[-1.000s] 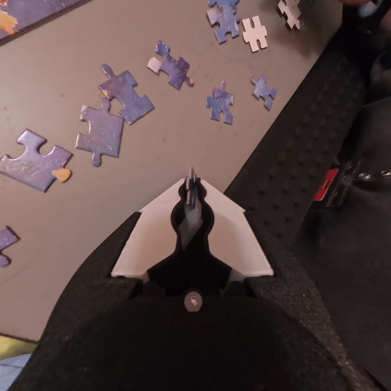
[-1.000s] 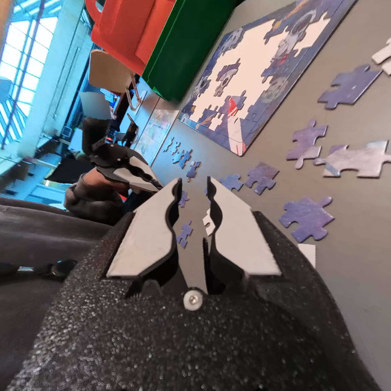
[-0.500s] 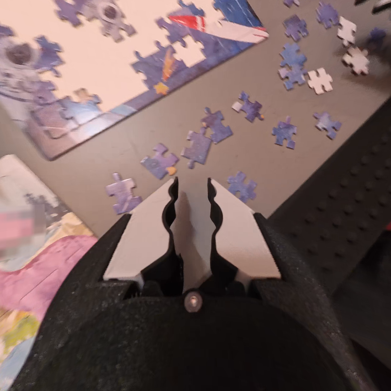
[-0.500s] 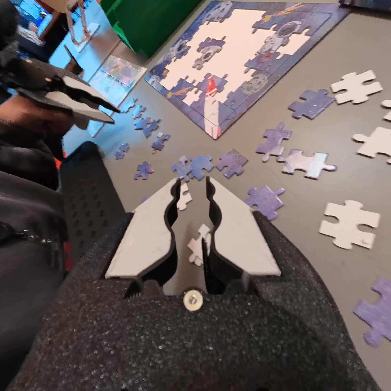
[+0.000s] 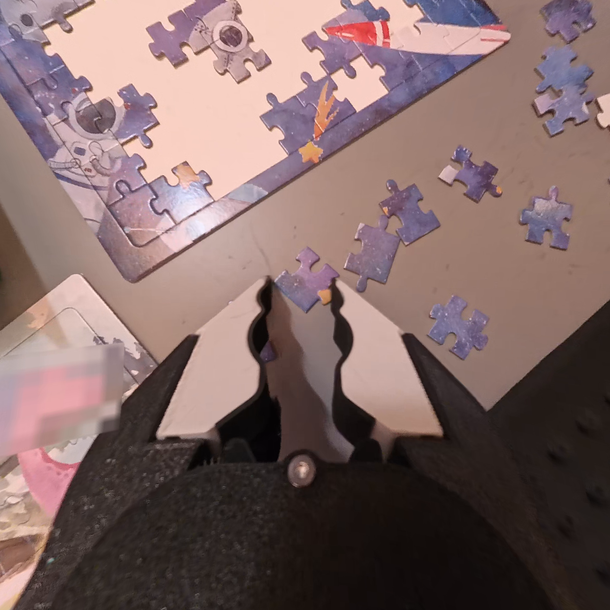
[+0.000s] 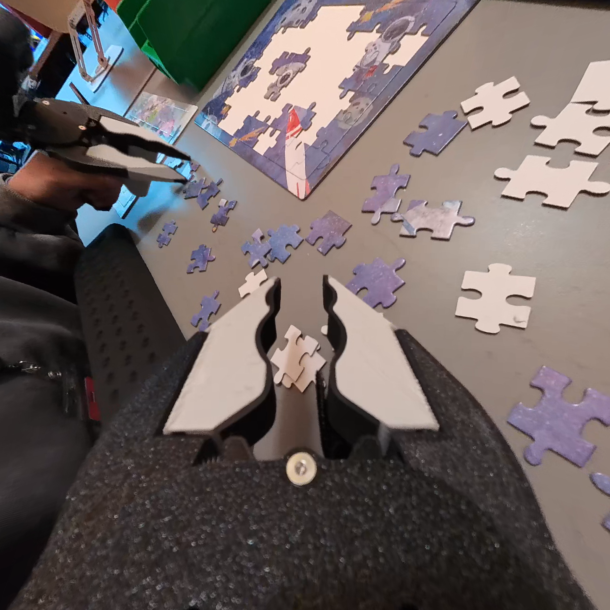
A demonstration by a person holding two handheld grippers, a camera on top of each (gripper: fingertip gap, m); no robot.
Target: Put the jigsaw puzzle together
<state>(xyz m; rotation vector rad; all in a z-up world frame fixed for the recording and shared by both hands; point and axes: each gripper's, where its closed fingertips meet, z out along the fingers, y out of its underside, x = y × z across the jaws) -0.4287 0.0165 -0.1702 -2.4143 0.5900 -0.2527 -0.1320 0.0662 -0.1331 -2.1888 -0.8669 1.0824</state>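
Now lining up on a loose purple piece [image 5: 305,285] beside the puzzle board [image 5: 185,244].

It lies flat on the tabletop [image 5: 462,297] at the tips of my left gripper [image 5: 302,285], jaws apart and empty. I'd come down squarely, straddling its edges. My right gripper [image 6: 301,280] hovers spread over white pieces [image 6: 297,358].

Both wrist views near, sharing puzzle board [image 5: 185,244]
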